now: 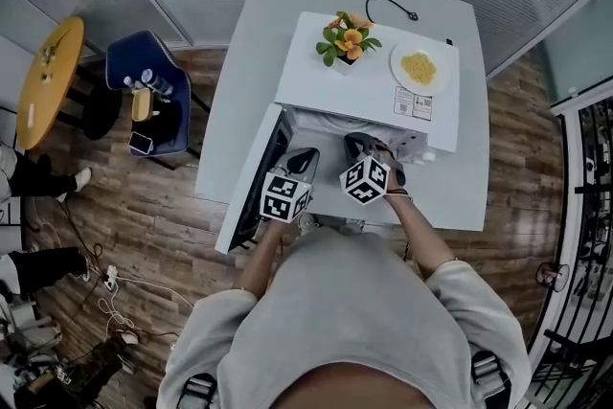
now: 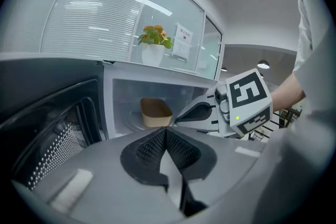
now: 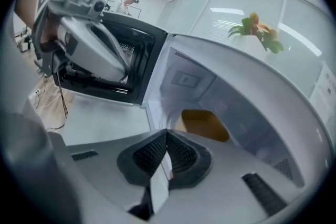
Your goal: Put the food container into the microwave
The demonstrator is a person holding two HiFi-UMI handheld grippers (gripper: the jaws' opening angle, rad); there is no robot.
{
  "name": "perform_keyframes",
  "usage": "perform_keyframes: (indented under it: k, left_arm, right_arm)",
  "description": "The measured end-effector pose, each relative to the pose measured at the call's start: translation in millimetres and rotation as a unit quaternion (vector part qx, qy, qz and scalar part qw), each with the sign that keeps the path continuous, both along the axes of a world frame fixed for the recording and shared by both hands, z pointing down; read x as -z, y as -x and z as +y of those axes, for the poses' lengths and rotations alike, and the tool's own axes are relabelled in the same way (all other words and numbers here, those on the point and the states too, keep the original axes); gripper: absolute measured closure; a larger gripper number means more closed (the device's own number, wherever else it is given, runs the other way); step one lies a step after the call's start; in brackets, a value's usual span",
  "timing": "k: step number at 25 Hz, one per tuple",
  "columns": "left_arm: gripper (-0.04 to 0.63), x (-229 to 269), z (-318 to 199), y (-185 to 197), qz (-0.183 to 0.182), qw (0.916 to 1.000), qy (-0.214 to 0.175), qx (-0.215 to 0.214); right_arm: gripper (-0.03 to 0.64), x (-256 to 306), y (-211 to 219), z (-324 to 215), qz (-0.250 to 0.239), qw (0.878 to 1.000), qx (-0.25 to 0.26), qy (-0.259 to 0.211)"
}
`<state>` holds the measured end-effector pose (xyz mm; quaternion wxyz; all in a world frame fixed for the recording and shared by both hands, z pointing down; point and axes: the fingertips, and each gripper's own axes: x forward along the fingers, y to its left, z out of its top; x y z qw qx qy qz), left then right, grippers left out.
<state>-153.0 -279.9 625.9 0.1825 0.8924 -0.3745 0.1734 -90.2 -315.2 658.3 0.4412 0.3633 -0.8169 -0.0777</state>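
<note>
Jaws of the right gripper [image 3: 167, 135] are pressed together with nothing between them. Its tips point down and forward at the mouth of the open microwave [image 1: 369, 81], just short of the cavity. The person's right hand [image 1: 391, 170] is wrapped around the gripper behind its marker cube, with the forearm reaching straight out from the torso and the wrist bent slightly down.

The left gripper [image 2: 166, 132] is closed and empty too, its ribbed pads meeting along one line. It is held beside the right one, nearer the hinge side, and is tilted gently downward. The hand carrying it is mostly hidden under its cube in the head view.

A brown food container [image 2: 155, 112] sits on the cavity floor inside the microwave, towards the back. It is upright and clear of both grippers (neither one touches it).

The microwave door [image 1: 259, 192] is swung wide open to the person's left, its dark window facing the left gripper. The white oven stands on a white table [image 1: 244, 62]. On top of it are a potted plant [image 1: 347, 40] with orange flowers and a white plate [image 1: 420, 67] holding something yellow. A black cable [image 1: 388, 7] lies on the table behind the oven.
</note>
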Motion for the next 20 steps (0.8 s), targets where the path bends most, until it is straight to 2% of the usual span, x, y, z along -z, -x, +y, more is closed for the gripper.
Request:
perform_keyframes:
  k: [6,10,14,20]
  left_arm:
    - [0.584,3,-1,-7,0.001,0.9999,-0.004,-0.010]
    - [0.584,6,-4,-12,0.002,0.9999,-0.007,-0.015]
    - [0.584,8,-8,-17,0.002,0.9998,-0.010,-0.020]
    - [0.584,10,-11,-20,-0.001,0.9996,-0.013,-0.025]
  right_arm:
    - [0.603,20,-9,6,-0.095,0.993,-0.059,0.023]
    - [0.603,38,-20,8,-0.158,0.983,-0.092,0.028]
    - [0.603,48,-33,10,-0.199,0.973,-0.117,0.021]
    - [0.603,57,-62,20,-0.260,0.950,-0.171,0.021]
